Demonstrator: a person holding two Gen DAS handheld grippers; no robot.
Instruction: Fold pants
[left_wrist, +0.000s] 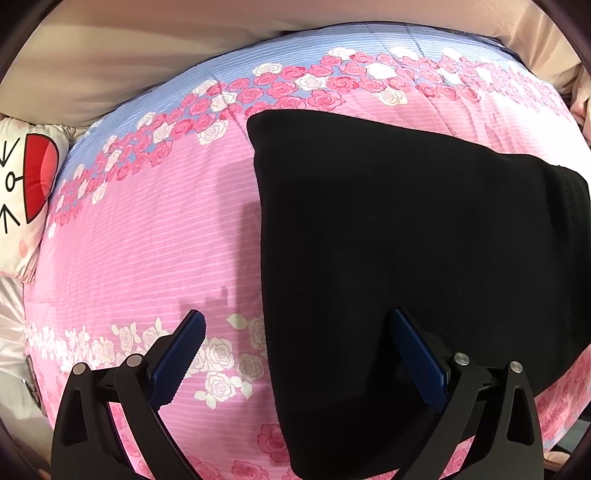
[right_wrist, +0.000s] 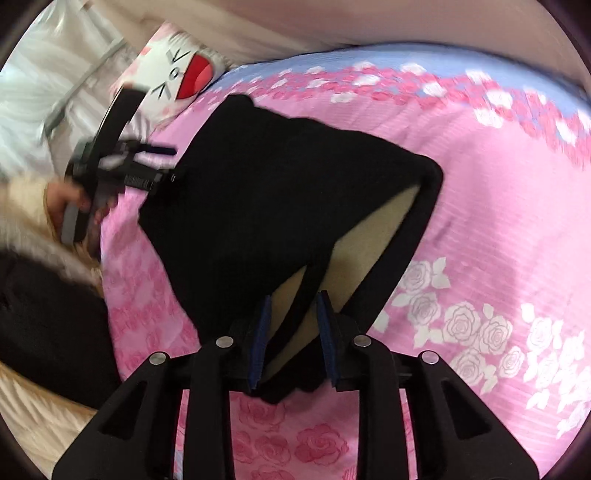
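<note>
Black pants (left_wrist: 406, 240) lie folded on a pink floral quilt (left_wrist: 147, 240). My left gripper (left_wrist: 295, 321) is open and empty, hovering above the pants' left edge, one finger over the quilt and one over the cloth. My right gripper (right_wrist: 293, 306) is shut on a corner of the pants (right_wrist: 277, 206) and lifts it, so that the tan lining (right_wrist: 373, 229) shows underneath. The left gripper (right_wrist: 162, 162) also shows in the right wrist view, at the far left side of the pants, held by a hand.
A white cartoon pillow (left_wrist: 22, 192) lies at the quilt's left end, also in the right wrist view (right_wrist: 181, 70). A beige wall or headboard (left_wrist: 147, 48) runs behind the bed. The person's fur-cuffed sleeve (right_wrist: 33, 214) is at the left.
</note>
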